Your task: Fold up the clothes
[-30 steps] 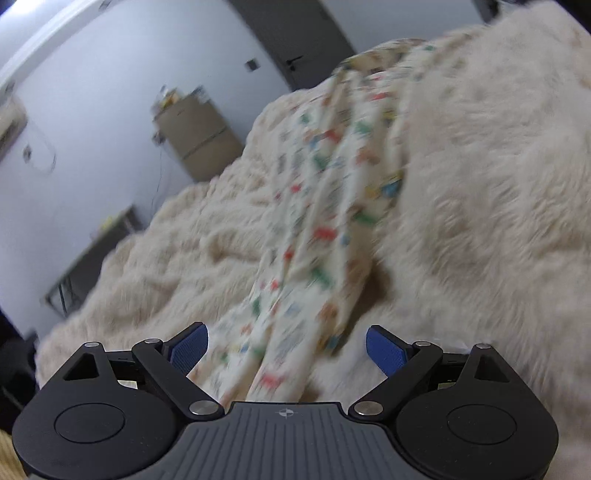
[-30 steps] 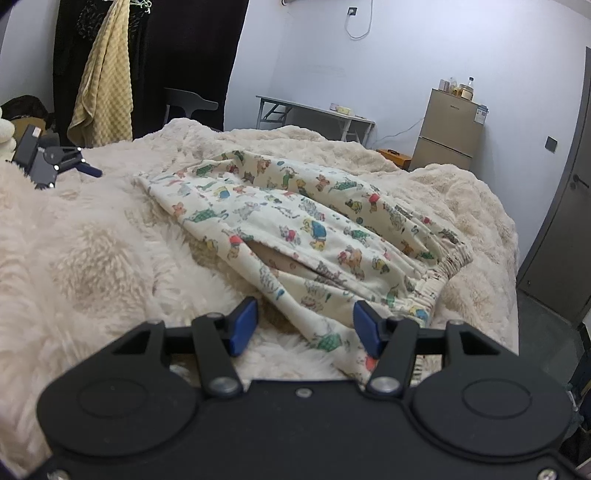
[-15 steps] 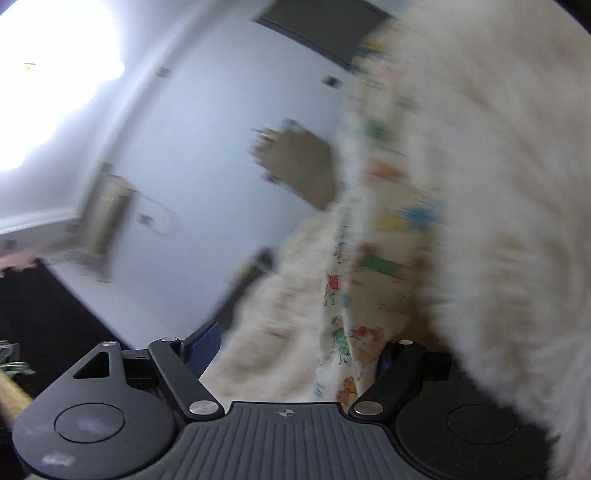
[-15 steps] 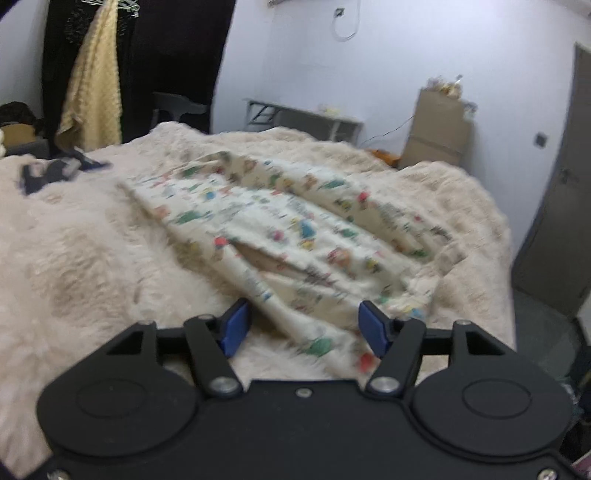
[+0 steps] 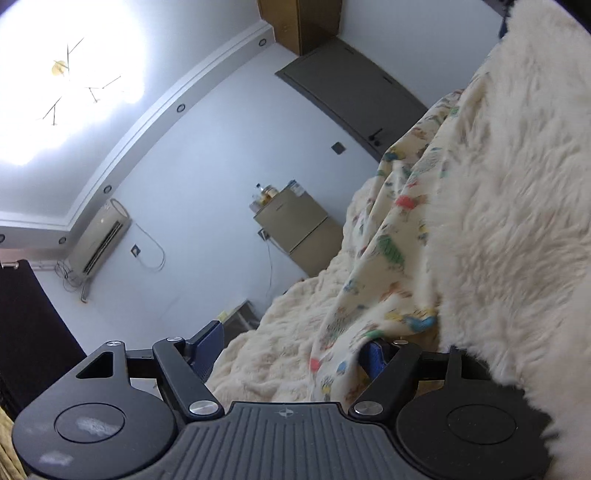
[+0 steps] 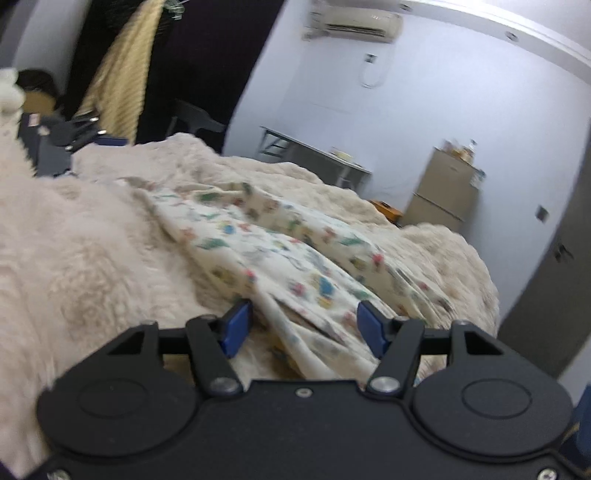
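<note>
garment: I count one printed cloth (image 6: 280, 254) lying on the bed (image 6: 85, 258)
left gripper (image 5: 293, 345): jaws closing, apart, cloth edge between
right gripper (image 6: 304, 325): jaws closing, apart, cloth between
fridge (image 6: 445, 192): one

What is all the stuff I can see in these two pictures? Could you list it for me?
printed garment: one, cream with coloured figures, spread on the bed.
fluffy blanket: one, cream, covering the bed.
small fridge: one, beige, against the far wall.
air conditioner: one, white, high on the wall.
desk: one, grey, by the wall.
door: one, dark grey.
hanging cloth: one, yellowish, on the dark wardrobe.
ceiling lamp: one, bright.
left gripper: black with blue pads, jaws just closing, garment edge between them.
right gripper: black with blue pads, jaws just closing, garment between them.
</note>
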`<state>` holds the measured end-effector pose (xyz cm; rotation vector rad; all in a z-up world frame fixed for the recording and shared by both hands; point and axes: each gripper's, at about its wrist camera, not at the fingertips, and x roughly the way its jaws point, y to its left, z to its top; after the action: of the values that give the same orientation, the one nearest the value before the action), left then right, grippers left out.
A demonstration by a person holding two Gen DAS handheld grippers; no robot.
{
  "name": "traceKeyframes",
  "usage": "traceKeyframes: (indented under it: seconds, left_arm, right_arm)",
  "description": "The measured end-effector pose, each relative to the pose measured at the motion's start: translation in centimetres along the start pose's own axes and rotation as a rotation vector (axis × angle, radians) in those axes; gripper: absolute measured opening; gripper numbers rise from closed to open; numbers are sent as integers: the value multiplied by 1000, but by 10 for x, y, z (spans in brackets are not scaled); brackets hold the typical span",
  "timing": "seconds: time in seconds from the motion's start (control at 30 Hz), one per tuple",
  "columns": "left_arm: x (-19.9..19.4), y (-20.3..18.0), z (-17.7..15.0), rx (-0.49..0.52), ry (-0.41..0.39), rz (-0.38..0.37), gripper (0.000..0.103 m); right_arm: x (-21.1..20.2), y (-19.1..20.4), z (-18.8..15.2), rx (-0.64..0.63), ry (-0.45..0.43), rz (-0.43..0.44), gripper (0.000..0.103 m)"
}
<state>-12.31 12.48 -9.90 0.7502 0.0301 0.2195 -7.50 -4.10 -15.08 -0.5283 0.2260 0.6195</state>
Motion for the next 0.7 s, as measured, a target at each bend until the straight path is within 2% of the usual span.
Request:
traceKeyframes:
  seconds: [0.03, 0.07, 0.1, 0.17, 0.23, 0.37, 0.43, 0.5, 0.53, 0.6, 0.63, 0.67, 0.7]
  left_arm:
    - [-1, 4, 1, -23, -7, -5, 45]
    - [-2, 9, -1, -43, -13, -9, 34]
    - [-4, 18, -1, -92, -24, -27, 30]
    - [-5, 30, 1, -165, -36, -56, 7]
    - [-3, 44, 4, -261, -41, -98, 3]
    - [-13, 75, 12, -426, -50, -168, 3]
    - [-22, 99, 19, -521, -72, -249, 3]
    - [-34, 105, 28, -461, -87, -354, 4]
    - [-42, 107, 30, -394, -92, -405, 7]
    - [-55, 112, 26, -307, -84, -515, 11]
    - [-61, 118, 20, -302, -69, -585, 22]
    - [-63, 119, 16, -301, -61, -621, 40]
    - [-66, 122, 12, -309, -53, -644, 52]
  right_arm:
    - [1, 2, 2, -11, -5, 12, 46]
    - [2, 3, 4, -22, -9, 31, 30]
    - [3, 5, 6, -33, -12, 57, 14]
    - [0, 7, 8, -53, -26, 75, 3]
    - [-4, 7, 11, -55, -37, 91, 0]
    - [-25, -19, 26, 44, -102, 166, 0]
    - [-44, -36, 35, 123, -167, 208, 0]
    - [-58, -44, 37, 148, -207, 232, 0]
    - [-65, -45, 37, 140, -208, 264, 2]
    - [-76, -45, 32, 95, -166, 371, 4]
    - [-81, -43, 25, 64, -144, 417, 5]
    - [-86, -41, 17, 31, -119, 468, 5]
    - [-89, -41, 13, 20, -103, 498, 6]
